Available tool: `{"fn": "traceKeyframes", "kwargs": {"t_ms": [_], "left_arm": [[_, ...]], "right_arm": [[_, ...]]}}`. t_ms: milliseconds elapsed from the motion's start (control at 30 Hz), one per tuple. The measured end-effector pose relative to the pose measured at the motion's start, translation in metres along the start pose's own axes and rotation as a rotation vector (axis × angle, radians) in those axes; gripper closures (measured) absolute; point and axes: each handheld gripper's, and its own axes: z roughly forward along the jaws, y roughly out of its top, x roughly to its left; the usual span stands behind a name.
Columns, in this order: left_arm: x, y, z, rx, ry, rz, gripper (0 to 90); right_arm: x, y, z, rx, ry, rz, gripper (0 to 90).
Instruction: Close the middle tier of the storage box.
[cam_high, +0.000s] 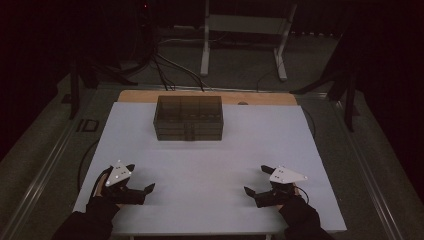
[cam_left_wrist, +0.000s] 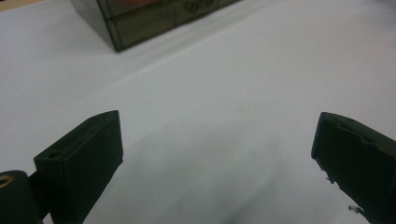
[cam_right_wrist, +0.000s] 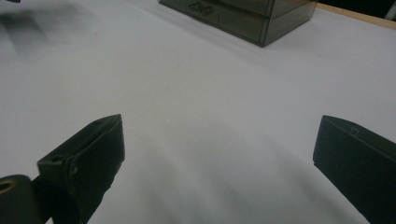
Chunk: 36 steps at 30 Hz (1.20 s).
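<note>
Dark floor with cables and a white metal frame (cam_high: 243, 35) surrounds the worktop (cam_high: 210, 165), which is covered by a white sheet over a wooden board. Both forearms in black sleeves come in from the near edge, and the gloved hands rest low on the sheet, well apart, each turned a little inward. The left tool (cam_high: 141, 178) has its jaws spread wide and holds nothing; in the left gripper view only bare white sheet lies between them. The right tool (cam_high: 256, 179) is also wide open and empty. A smoky transparent drawer box (cam_high: 188, 118) stands near the far edge, in the middle, well apart from both tools. Some marks on its drawer fronts are too blurred to read.
</note>
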Motion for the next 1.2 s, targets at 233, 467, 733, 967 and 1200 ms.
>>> {"fn": "traceKeyframes", "kwargs": {"t_ms": [233,467,733,967,1200], "left_arm": [[0.001,-0.010,0.009,0.061,0.001,0.020,3.7],[-0.001,-0.010,0.012,0.054,-0.023,0.015,3.7],[-0.002,-0.009,0.011,0.027,-0.037,0.007,3.8],[0.000,-0.009,0.011,0.018,-0.034,0.000,3.7],[0.001,-0.008,0.011,0.003,-0.026,-0.014,3.7]], "right_arm": [[0.000,0.000,0.000,0.003,0.010,-0.008,2.4],[0.001,0.000,0.001,0.006,0.012,-0.009,2.4],[0.000,0.001,0.001,0.004,0.008,-0.007,2.4],[0.000,0.000,0.001,0.005,0.011,-0.008,2.4],[0.000,0.000,0.002,0.008,0.011,-0.006,2.4]]}}
